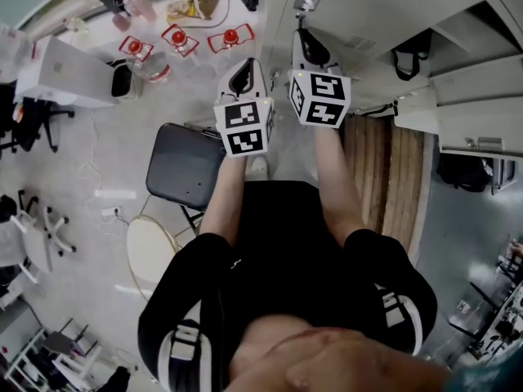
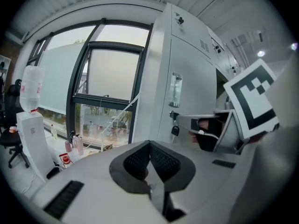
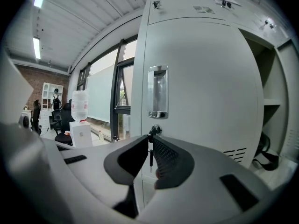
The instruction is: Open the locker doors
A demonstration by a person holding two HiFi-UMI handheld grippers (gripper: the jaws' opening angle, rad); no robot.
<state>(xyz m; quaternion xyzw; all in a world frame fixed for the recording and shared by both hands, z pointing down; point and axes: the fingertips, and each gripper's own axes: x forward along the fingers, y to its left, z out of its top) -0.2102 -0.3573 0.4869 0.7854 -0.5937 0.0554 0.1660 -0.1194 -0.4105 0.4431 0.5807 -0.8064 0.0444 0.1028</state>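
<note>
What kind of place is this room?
Probably a locker area in an office or a workshop. It has tall metal lockers, a water dispenser and large windows along one wall.

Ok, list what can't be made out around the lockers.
Right gripper view: whether the right claw pinches the key; its tips cover the contact.
Right gripper view: the black bag, cut off by the claw's body.
Left gripper view: the open locker's contents, blocked by the marker cube.
</note>
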